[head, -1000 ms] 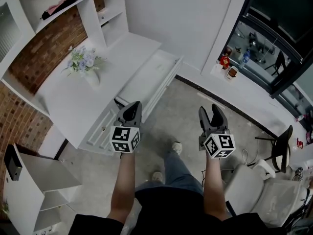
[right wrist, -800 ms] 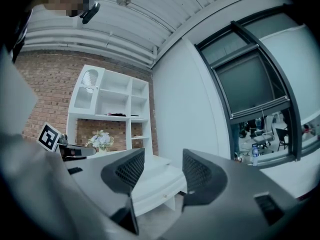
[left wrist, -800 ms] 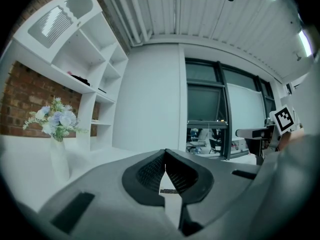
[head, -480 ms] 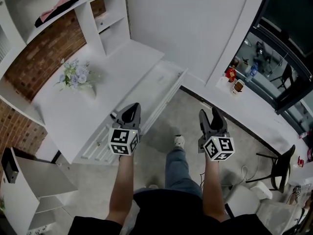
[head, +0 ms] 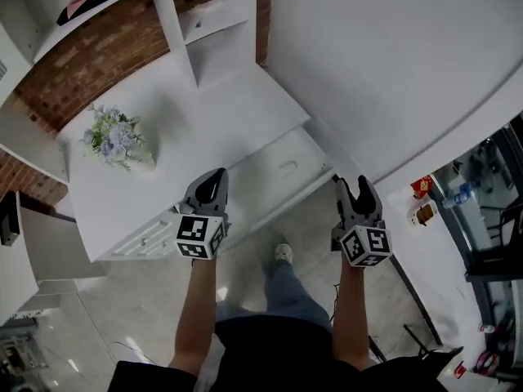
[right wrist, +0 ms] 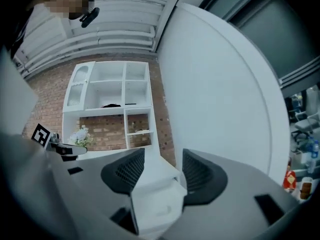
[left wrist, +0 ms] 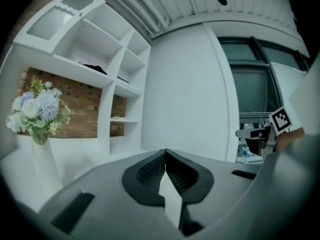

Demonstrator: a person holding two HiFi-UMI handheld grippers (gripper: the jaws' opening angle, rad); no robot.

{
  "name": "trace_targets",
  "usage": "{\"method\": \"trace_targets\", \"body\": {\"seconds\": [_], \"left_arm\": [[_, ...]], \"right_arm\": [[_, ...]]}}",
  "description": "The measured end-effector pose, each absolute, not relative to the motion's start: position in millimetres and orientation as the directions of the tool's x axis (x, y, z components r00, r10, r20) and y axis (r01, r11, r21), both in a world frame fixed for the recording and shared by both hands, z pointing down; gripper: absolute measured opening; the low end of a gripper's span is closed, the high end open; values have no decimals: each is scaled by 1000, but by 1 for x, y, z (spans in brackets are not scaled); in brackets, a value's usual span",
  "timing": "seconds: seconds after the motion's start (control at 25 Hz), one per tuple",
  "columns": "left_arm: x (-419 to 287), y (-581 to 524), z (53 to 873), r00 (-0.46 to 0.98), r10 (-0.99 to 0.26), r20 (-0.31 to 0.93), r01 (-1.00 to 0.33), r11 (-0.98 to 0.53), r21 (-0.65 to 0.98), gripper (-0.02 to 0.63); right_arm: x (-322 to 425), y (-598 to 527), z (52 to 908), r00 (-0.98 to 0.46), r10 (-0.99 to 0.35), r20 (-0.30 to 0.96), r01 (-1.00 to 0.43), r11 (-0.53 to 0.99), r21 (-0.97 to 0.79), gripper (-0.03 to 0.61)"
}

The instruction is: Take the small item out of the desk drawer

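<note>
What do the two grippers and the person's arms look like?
The left gripper and the right gripper have grey bodies and black textured pads. Each carries a white cube with black square markers. The forearms are bare; no cables show.

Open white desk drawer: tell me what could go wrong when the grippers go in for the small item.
1. The left gripper has its jaws together, so it may push the small pale item rather than grip it.
2. That item barely stands out against the open white desk drawer, so a reach by the open right gripper could miss.
</note>
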State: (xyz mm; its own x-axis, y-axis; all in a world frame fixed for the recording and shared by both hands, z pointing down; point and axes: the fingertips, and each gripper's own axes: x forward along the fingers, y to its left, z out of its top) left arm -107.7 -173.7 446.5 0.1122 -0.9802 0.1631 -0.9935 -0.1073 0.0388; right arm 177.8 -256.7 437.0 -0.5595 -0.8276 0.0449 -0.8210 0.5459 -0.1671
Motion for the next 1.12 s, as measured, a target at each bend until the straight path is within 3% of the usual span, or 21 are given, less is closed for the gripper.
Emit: {"method": "trace_targets", "body": {"seconds": [0.36,0.8,0.96,1.12], "left_arm": [[-117,-236,445,-77,-980,183,-996,82,25,8],[-122,-266,442,-109,-977,181,-993,116,31,8],[-128,-266,443,-115,-976,185,-992,124,36,8],[-132,-258,452,-122,-973,196,-989,136,61,8]], "right_arm": [[138,-374,449,-719,-688,99,-692,698,-182,218],[115,-416,450,-774,-621,123,-633,763,-130,218],[83,-421,445,-831,-534,156,-542,840,-9,218],[43,-414,464,-866,-389,314,-332,917,218,218]]}}
